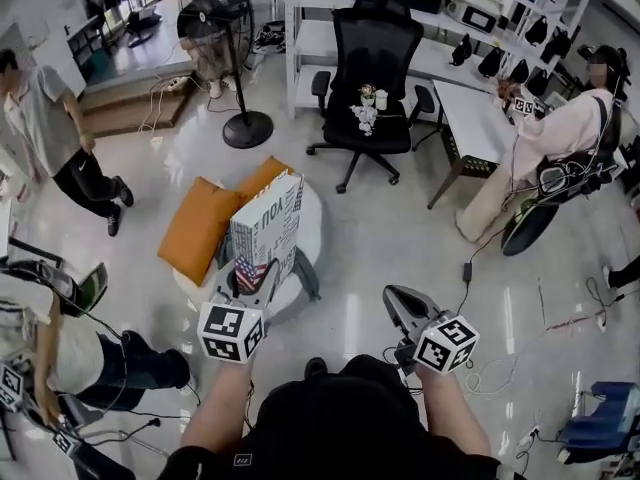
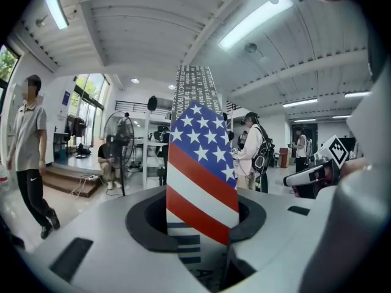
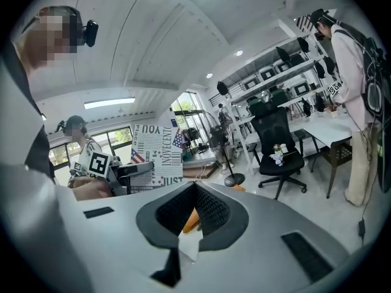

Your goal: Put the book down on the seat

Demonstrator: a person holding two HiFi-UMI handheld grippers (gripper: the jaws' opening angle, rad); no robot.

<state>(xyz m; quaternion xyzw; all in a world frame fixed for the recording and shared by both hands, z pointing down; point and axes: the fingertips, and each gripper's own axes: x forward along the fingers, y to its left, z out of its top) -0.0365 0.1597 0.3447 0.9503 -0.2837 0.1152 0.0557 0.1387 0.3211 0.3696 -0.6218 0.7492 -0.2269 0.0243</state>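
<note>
Head view first, from the left: orange cushions (image 1: pixel 200 228) cover the left part of the round white seat (image 1: pixel 312 230). My left gripper (image 1: pixel 255 273) is clamped on the lower edge of the book (image 1: pixel 268 223), which stands upright over the seat, flag-print corner (image 2: pixel 201 170) between the jaws. I cannot tell whether its bottom touches the seat. To set it down well, I judge I should tip the book toward the bare white part, lower it until the cover lies flat, and only then let go, keeping clear of the cushion edge so it doesn't slide off. To the right, my right gripper (image 1: pixel 400 303) hangs well apart, its jaws together on nothing.
</note>
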